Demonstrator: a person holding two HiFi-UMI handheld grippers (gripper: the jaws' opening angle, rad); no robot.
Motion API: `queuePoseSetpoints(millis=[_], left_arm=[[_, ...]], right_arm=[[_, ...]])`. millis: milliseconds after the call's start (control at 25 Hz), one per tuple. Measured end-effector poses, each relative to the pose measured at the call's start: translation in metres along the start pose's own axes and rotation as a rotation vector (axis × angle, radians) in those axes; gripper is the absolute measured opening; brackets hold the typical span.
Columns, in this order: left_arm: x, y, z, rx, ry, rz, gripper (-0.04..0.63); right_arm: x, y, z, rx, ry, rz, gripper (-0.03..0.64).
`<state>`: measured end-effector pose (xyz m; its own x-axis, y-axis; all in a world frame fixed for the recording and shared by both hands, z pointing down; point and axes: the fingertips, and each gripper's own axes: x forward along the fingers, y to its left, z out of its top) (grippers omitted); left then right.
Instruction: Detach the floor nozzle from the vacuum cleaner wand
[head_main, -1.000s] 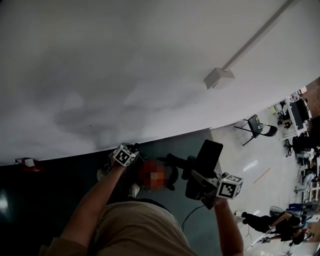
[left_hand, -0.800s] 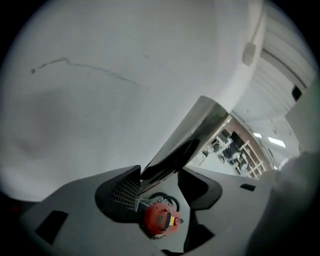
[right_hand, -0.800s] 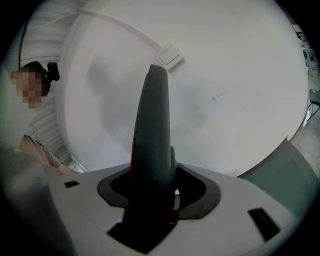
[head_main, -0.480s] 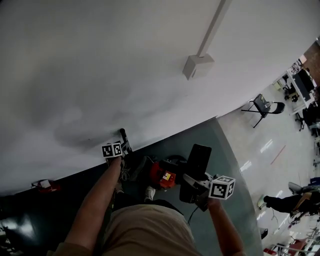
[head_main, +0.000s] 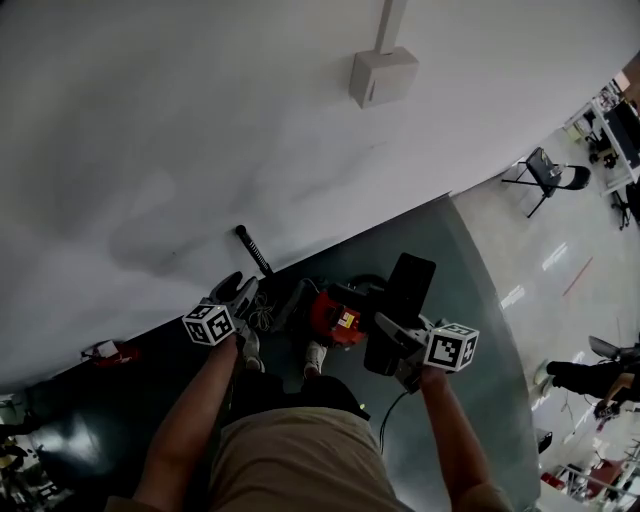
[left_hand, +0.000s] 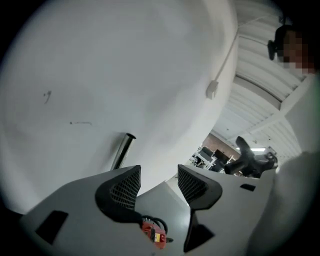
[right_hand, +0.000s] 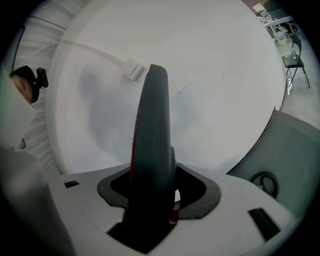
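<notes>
Right gripper (right_hand: 157, 192) clamped on floor nozzle (right_hand: 152, 125). Left gripper (left_hand: 157, 182) jaws just opened, apart, nothing between; wand (left_hand: 122, 150) beyond.

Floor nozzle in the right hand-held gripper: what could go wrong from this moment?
1. The floor nozzle sticks far out of the right hand-held gripper, its only support; it might pivot or slip.
2. The wand seems to lean free against the wall; the open left hand-held gripper does not hold it, so it could slide down.
</notes>
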<state>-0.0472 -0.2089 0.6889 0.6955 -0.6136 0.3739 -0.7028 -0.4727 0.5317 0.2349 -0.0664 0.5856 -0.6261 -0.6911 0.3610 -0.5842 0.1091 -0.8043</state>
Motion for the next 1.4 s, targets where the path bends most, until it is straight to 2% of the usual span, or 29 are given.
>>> queuePoseSetpoints(millis=[120, 360, 480, 600, 800, 960, 1120, 1280, 1400], left_arm=[[-0.043, -0.025, 0.005, 0.000, -0.084, -0.047, 0.224], [-0.119, -0.033, -0.012, -0.057, -0.180, -0.049, 0.224], [-0.159, -0.046, -0.014, -0.008, -0.190, -0.031, 0.202], [-0.194, -0.063, -0.002, 0.015, -0.258, -0.044, 0.183], [-0.288, -0.095, -0.013, 0.014, -0.362, -0.061, 0.183], [-0.344, -0.118, -0.045, 0.013, -0.369, -0.048, 0.183], [-0.393, -0.147, -0.093, 0.058, -0.356, -0.020, 0.183], [-0.426, -0.163, -0.140, 0.060, -0.321, 0.002, 0.183], [-0.433, -0.164, -0.166, 0.047, -0.268, 0.013, 0.183]], right_arm=[[0.007, -0.004, -0.002, -0.025, 0.001, 0.001, 0.227], [0.006, 0.017, -0.014, -0.046, -0.027, 0.021, 0.227], [-0.004, 0.038, -0.030, -0.022, -0.047, 0.032, 0.227], [-0.011, 0.052, -0.041, -0.005, -0.057, 0.025, 0.227], [-0.036, 0.090, -0.087, -0.073, -0.036, 0.018, 0.227], [-0.058, 0.107, -0.125, -0.112, 0.003, 0.014, 0.227], [-0.074, 0.112, -0.180, -0.133, 0.079, 0.034, 0.227], [-0.081, 0.110, -0.228, -0.127, 0.140, 0.068, 0.227], [-0.069, 0.111, -0.244, -0.129, 0.159, 0.096, 0.227]])
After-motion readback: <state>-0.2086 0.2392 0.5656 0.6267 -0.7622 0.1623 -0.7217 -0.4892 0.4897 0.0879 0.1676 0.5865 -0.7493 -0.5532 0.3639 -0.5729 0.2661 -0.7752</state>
